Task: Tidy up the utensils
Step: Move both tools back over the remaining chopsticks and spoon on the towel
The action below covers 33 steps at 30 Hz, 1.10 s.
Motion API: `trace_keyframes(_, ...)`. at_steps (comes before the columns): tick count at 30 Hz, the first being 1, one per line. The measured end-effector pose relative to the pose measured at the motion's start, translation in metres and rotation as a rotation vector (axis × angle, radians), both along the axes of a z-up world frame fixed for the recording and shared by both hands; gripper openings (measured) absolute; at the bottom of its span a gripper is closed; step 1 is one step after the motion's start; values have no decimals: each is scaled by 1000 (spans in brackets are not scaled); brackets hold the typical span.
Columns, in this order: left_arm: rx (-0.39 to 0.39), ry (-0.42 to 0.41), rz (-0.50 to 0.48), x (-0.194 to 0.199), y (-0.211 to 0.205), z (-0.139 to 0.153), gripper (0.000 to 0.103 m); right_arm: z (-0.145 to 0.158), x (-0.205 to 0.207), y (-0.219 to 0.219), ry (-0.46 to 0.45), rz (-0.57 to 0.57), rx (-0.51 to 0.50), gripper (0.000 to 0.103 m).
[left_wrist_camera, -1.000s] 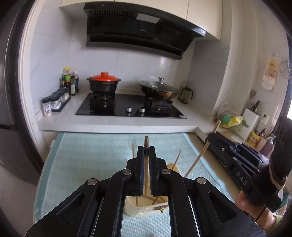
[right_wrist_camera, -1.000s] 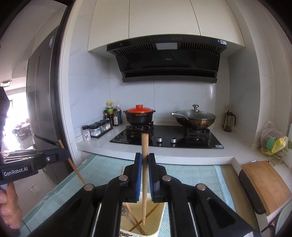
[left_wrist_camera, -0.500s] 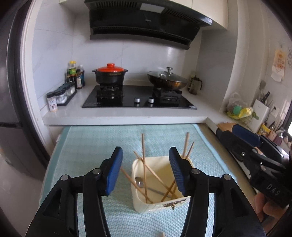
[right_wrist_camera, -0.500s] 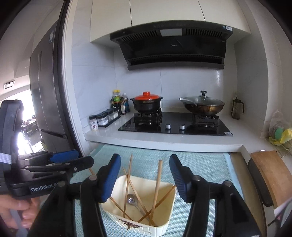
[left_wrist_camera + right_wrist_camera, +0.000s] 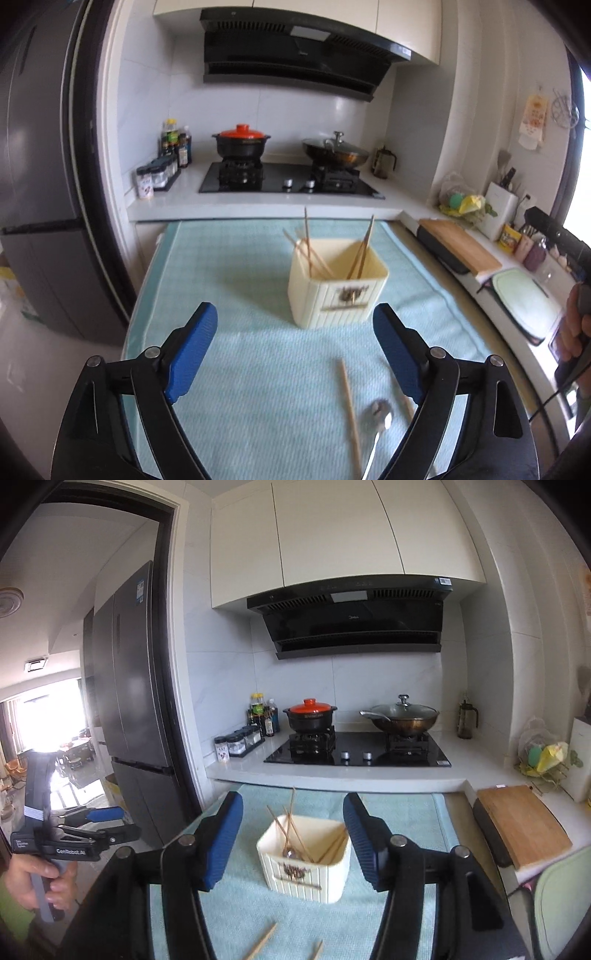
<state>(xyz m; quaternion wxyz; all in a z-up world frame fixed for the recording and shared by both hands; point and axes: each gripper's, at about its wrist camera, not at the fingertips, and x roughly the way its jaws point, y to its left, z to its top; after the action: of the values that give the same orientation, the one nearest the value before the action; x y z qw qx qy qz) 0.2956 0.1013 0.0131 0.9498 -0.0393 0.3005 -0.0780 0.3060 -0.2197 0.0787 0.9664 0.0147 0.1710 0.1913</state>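
Chopstick on the cloth is the piece the next move likely turns on: it lies below and between the wide-spread fingers of the left gripper, closer to the right-hand finger, with its long axis running nearly straight away from the camera, along the fingers rather than across them. A metal spoon lies just beside it on the right-finger side, its bowl toward the box and its handle running out of the bottom of the view; another short stick end shows close under that finger. Both grippers are spread fully and hold nothing. The right gripper frames the cream box between its fingers, and only two stick tips show at the bottom edge of its view, so I judge the left hand the nearer one for the loose pieces. The box stands upright on the pale blue cloth, beyond the fingertips, with several thin wooden chopsticks leaning in it at crossed angles and a spoon bowl visible inside from the right view. The loose chopstick is slim, pale wood, lying flat, so pinching it across its width would probably call for turning the wrist.
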Motion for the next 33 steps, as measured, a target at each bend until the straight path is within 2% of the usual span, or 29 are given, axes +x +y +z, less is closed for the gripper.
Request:
trace_keyframes(3,2,77,58,-44,3,-49,87,-41,-42,-10,46,-71,-54,58)
trace_keyframes(6,-62,161,90,-78,3,-93,87,-92,-79,-17,143,-111,-82,58)
trace_keyframes(11,-136,243,111,-107,-1,-135,87,-162,-117,-34,326,-151,-96,58)
trace_keyframes(14,-93,251,113,-114,-9,-145,87,-188,-129,-49,409,-176,-66,58)
trace_keyframes(18,-61,251,91,-122,-22,-151,87,-206,-140,-58,464,-191,-14,57)
trace_keyframes(24,-15,261,70,-128,-34,-161,87,-223,-145,-54,515,-167,-20,43)
trace_keyframes(28,-23,281,74,-127,-32,-168,87,-240,-123,-52,591,-140,4,30)
trace_keyframes(33,-32,284,92,-126,-25,-168,87,-255,-78,-35,650,-99,-2,28)
